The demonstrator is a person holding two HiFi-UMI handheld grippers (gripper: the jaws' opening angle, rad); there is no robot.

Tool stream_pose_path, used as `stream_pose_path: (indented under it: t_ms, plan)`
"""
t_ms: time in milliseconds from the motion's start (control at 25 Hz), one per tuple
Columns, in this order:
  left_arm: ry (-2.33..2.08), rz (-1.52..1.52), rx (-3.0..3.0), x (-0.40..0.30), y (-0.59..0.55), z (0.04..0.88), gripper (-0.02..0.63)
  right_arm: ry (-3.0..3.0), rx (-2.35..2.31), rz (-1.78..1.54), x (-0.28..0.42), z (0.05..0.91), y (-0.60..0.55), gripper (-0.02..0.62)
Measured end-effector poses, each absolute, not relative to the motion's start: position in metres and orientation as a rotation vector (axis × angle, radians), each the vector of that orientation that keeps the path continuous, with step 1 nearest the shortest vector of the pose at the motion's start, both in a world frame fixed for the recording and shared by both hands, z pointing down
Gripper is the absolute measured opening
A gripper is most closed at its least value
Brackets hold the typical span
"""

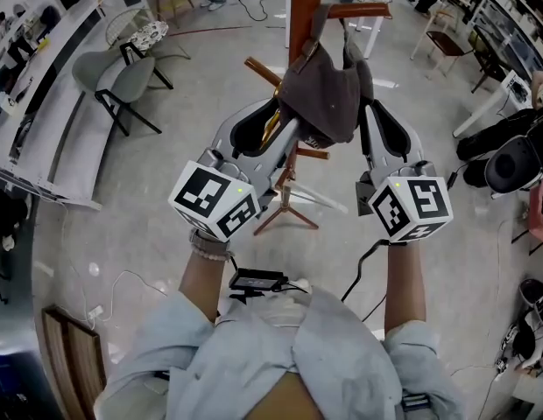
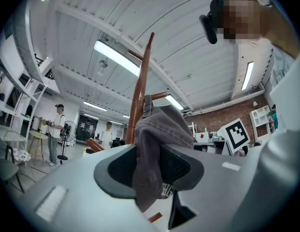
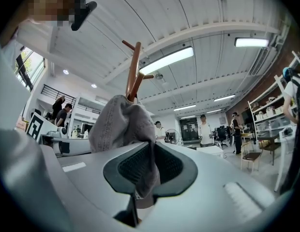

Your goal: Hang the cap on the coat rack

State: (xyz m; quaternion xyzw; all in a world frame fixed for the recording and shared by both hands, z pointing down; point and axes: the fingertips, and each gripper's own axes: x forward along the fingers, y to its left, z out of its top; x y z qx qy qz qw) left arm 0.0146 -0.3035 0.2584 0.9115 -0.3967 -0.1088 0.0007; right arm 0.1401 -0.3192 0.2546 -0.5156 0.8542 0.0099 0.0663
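left hand-held gripper (image 1: 280,138): clamped on cap (image 1: 322,94) | right hand-held gripper (image 1: 370,121): clamped on cap's other side | cap: held up against coat rack (image 1: 305,7) pole

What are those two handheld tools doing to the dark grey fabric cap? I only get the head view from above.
Observer: The left gripper view shows the left gripper with its fingers shut on the dark grey fabric cap.
Operator: And the other tool?
Observer: The right gripper view shows the right gripper pinching a fold of the cap too.
Operator: Does the rack go higher than the cap?
Observer: Yes. The left gripper view shows the brown wooden coat rack rising well above it, with pegs branching off.
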Motion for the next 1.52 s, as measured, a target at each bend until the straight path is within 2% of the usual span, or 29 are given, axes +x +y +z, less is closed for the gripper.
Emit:
stream_pose_path:
  t_ms: [600, 840, 1240, 1520]
  plan:
    - [-1.259, -0.326, 2.914, 0.009, -0.269, 0.250, 0.121, 2.481, -1.694, 0.171, 0.151, 0.244, -0.264, 0.040]
    - [-1.177, -0.260, 2.981, 0.022, -0.251, 0.258, 0.121, 2.448, -1.776, 0.249, 0.153, 0.247, -0.238, 0.021]
    - [-1.200, -0.267, 3.014, 0.025, -0.229, 0.265, 0.029, 2.435, -1.837, 0.228, 0.156, 0.263, -0.213, 0.008]
    - [-1.133, -0.272, 3.027, 0.030, -0.219, 0.269, 0.011, 2.449, -1.858, 0.217, 0.153, 0.271, -0.200, 0.008]
